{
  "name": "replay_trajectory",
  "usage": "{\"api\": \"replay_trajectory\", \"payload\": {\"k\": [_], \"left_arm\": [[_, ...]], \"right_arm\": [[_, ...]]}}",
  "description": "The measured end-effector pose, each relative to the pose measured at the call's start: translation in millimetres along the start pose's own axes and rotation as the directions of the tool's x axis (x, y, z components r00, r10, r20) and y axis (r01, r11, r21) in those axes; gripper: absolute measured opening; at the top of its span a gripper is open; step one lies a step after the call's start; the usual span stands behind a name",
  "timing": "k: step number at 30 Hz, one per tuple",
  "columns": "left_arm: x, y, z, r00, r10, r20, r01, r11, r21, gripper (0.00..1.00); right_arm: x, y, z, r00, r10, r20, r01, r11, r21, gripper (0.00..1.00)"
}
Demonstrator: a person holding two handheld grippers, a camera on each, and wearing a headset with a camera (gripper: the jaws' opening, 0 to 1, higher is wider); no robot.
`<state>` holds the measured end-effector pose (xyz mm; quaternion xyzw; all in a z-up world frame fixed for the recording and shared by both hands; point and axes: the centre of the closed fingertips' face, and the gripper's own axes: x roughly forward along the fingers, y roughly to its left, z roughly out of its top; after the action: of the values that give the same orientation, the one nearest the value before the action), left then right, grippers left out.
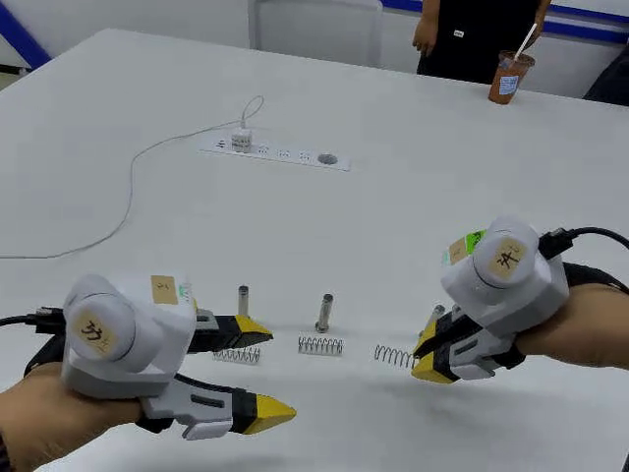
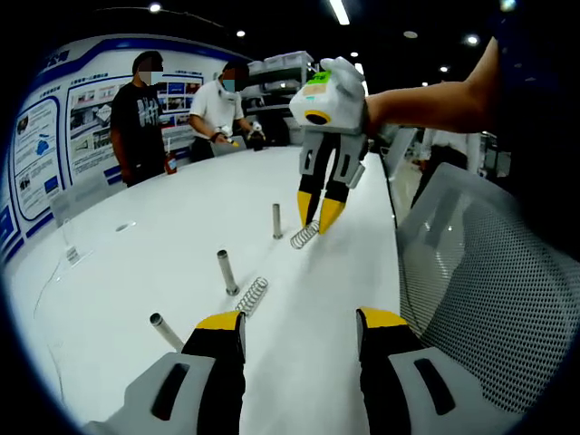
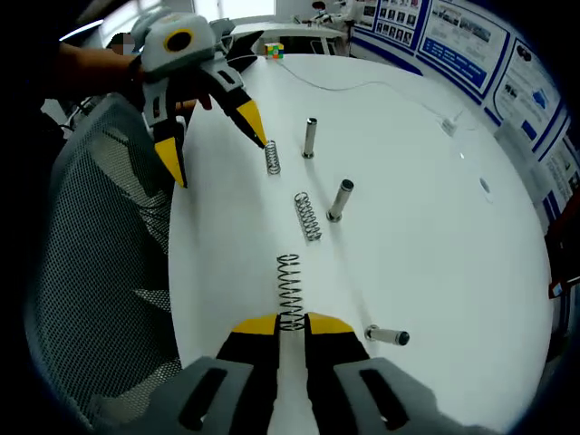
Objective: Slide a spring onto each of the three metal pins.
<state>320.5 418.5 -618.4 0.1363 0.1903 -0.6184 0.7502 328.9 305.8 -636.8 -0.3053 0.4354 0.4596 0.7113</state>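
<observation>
Three metal pins stand in a row on the white table (image 1: 324,226): the left pin (image 1: 243,300), the middle pin (image 1: 324,313) and the right pin (image 1: 437,313), which is partly hidden behind my right gripper. A spring (image 1: 237,354) lies before the left pin and another spring (image 1: 320,345) before the middle pin. My right gripper (image 1: 430,366) (image 3: 292,328) is shut on the near end of the third spring (image 1: 393,355) (image 3: 290,285), which rests on the table. My left gripper (image 1: 260,374) (image 2: 304,326) hovers open beside the left spring, holding nothing.
A white power strip (image 1: 280,152) with a plug and a trailing cable lies mid-table. A brown drink cup (image 1: 509,77) stands at the far edge, where a person (image 1: 472,29) stands. A mesh chair back (image 2: 489,272) is close to the table's near edge.
</observation>
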Motion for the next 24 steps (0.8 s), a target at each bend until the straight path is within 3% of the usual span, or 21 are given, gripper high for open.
{"api": "replay_trajectory", "payload": {"k": [24], "left_arm": [[23.0,-5.0,17.5,0.9984,-0.057,0.002,0.056,0.997,0.058,0.4]], "right_arm": [[6.6,25.1,38.0,0.9981,0.061,0.002,-0.061,0.991,-0.121,0.11]]}}
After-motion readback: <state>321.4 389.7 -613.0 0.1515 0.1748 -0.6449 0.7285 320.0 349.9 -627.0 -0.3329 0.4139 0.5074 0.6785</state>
